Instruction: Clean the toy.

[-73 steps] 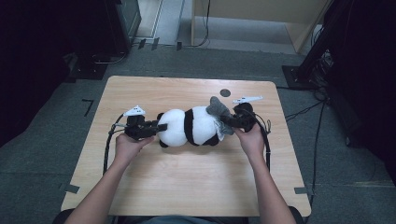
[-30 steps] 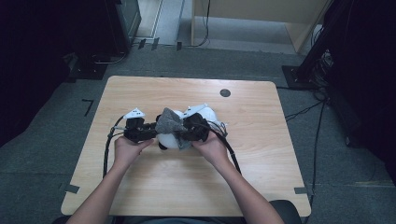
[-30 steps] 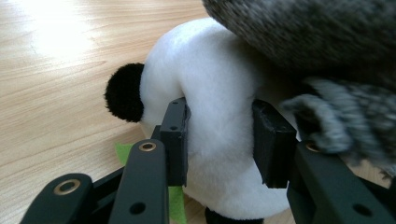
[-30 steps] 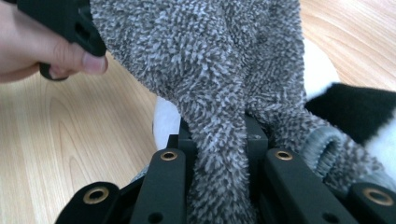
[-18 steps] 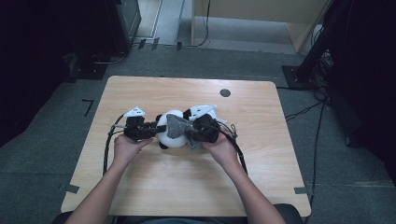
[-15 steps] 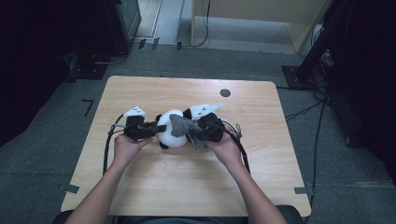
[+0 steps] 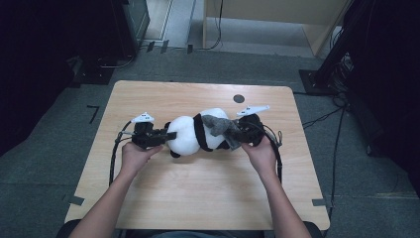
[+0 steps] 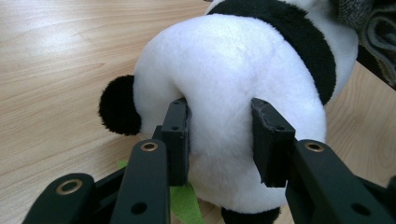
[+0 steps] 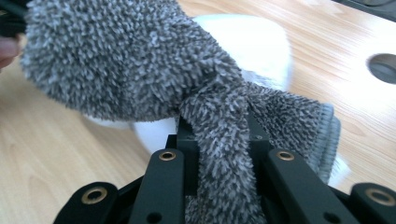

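A black-and-white panda plush [image 7: 190, 136] lies on its side in the middle of the wooden table [image 7: 198, 198]. My left gripper [image 7: 170, 135] is shut on its white rounded end [image 8: 219, 79], the pads [image 8: 176, 135] pressing into the fur beside a black round tuft [image 8: 119, 112]. My right gripper [image 7: 234, 134] is shut on a grey fuzzy cloth [image 7: 217, 125] that lies over the plush's other end. In the right gripper view the cloth [image 9: 140, 60] bunches into a strip pinched between the jaws [image 9: 220, 140], and the white plush [image 9: 261, 42] shows behind it.
A round hole [image 7: 238, 98] sits in the table's far side, beyond the right gripper. A green scrap [image 8: 184, 207] lies under the plush. Black cables [image 7: 115, 153] trail from both grippers. Dark equipment and a wooden cabinet [image 7: 277, 20] stand on the floor beyond the table.
My right gripper has drawn the grey cloth rightward along the plush, from near the left gripper to the plush's right end. The left gripper has kept its hold in place.
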`<state>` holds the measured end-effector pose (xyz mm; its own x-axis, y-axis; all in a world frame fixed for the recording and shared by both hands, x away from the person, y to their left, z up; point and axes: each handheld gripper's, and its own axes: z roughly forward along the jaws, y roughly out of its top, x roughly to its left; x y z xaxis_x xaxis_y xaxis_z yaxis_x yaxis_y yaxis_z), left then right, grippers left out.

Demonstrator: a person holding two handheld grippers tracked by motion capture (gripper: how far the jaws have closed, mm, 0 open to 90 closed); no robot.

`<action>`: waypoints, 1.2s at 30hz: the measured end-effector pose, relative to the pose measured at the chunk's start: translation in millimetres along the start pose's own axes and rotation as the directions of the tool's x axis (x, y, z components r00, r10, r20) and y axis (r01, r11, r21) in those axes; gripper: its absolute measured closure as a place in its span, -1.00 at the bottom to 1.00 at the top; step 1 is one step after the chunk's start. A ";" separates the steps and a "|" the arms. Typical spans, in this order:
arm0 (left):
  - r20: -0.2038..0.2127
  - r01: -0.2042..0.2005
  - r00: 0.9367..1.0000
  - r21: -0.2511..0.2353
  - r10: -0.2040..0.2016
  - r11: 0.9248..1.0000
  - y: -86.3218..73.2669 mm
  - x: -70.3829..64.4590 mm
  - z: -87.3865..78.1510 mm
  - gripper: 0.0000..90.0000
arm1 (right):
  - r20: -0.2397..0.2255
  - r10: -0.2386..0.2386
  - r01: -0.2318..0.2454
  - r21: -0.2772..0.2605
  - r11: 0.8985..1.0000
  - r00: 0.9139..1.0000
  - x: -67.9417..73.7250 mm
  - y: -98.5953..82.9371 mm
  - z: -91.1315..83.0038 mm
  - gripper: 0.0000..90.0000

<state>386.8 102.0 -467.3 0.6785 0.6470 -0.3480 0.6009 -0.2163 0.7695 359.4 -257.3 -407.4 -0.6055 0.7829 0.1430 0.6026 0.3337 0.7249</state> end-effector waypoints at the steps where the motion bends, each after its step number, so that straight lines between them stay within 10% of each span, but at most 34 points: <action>1: 0.001 0.001 1.000 0.000 -0.001 1.000 0.1 0.0 0.0 0.39 | -0.012 0.020 -0.020 -0.005 1.000 1.000 -3.8 -1.8 0.4 0.70; 26: 0.000 -0.005 1.000 -0.009 0.005 1.000 -0.8 0.3 0.3 0.38 | 0.111 0.201 -0.199 -0.034 0.979 0.973 -66.9 -26.8 0.5 0.72; 30: 0.001 -0.010 1.000 -0.008 0.010 1.000 -0.1 -0.3 0.1 0.38 | 0.089 0.193 -0.184 -0.103 0.978 0.977 -56.1 -14.9 -17.2 0.72; 36: 0.009 -0.005 1.000 -0.013 0.006 1.000 0.4 -1.8 0.0 0.39 | 0.049 0.055 -0.048 -0.135 0.990 0.997 -8.2 12.8 -20.1 0.72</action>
<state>385.8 100.7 -466.4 0.6858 0.6388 -0.3487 0.5915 -0.2099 0.7785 361.6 -270.1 -385.8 -0.5457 0.8245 0.1494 0.5549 0.2220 0.8018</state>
